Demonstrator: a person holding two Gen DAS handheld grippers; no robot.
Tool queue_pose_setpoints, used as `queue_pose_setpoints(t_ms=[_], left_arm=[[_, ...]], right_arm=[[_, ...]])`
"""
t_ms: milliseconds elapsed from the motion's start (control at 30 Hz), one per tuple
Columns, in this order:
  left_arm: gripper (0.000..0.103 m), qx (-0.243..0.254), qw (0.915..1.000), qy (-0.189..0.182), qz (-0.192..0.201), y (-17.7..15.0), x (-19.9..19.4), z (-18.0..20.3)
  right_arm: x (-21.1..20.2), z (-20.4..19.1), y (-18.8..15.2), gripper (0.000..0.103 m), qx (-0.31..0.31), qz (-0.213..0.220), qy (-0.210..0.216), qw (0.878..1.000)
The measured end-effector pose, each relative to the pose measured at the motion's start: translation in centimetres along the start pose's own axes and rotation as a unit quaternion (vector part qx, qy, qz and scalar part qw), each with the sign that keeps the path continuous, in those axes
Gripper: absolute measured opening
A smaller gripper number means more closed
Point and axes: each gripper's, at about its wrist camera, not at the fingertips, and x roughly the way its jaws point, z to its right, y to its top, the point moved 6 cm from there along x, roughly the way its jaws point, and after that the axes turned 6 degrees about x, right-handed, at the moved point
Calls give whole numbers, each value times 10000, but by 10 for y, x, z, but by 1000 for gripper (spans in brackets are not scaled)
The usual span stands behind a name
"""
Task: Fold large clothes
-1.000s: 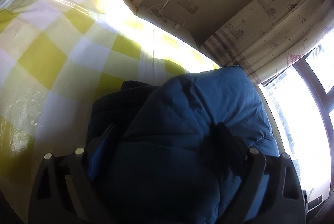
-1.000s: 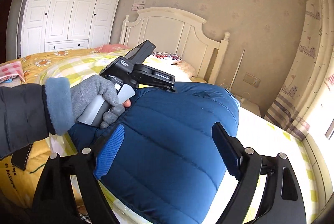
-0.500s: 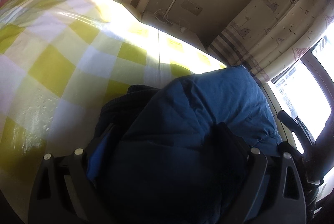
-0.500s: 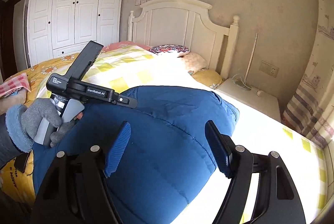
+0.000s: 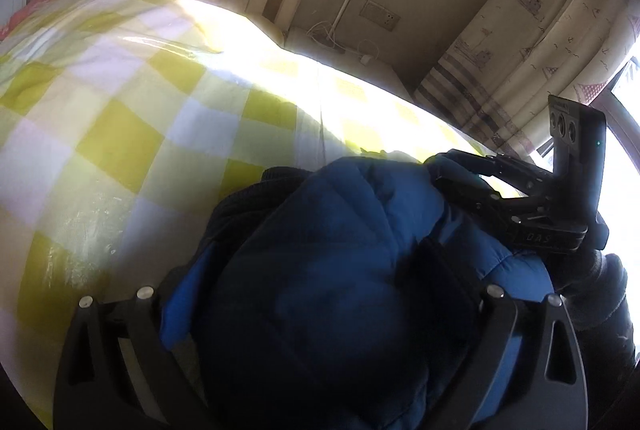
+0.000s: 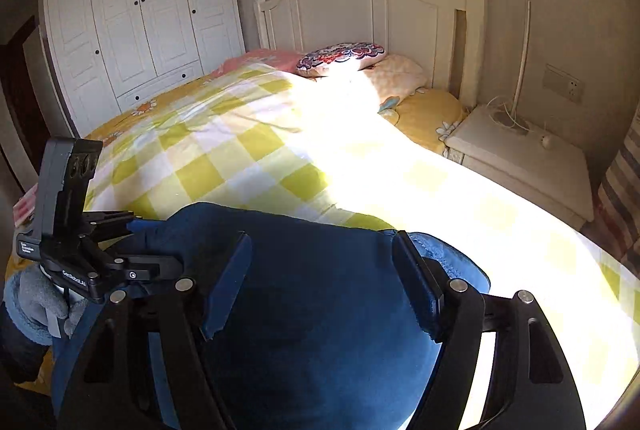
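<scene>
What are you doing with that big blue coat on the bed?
A person is folding a puffy blue jacket on the yellow checked bedspread, with a gripper in each hand. The right gripper has the bundled jacket between its fingers. The left gripper sits over the other side, its jaws opening wide around the padding. The jacket is bunched into a lump, not yet a neat fold.

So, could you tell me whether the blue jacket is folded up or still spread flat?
Folded: the blue jacket sits as a compact, puffy bundle on the checked bedspread, layers doubled over.

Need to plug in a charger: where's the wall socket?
In the right wrist view the wall socket sits at the right, on the wall above the white nightstand, beside the headboard.
</scene>
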Motion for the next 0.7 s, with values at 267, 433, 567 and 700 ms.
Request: queue_pose_setpoints(t_ms=[267, 433, 567, 700], left_arm=[[101, 187, 9994, 274, -13, -1, 0, 4], [101, 226, 9990, 395, -35, 0, 1, 4], [101, 198, 9984, 524, -81, 0, 5, 0], [101, 169, 9986, 490, -80, 0, 4, -2]], right_arm=[[-16, 5, 17, 64, 289, 93, -81, 9995], [9, -16, 43, 73, 133, -65, 113, 9998], [72, -25, 16, 75, -118, -1166, -273, 9927], [69, -25, 12, 74, -131, -975, -399, 9944]])
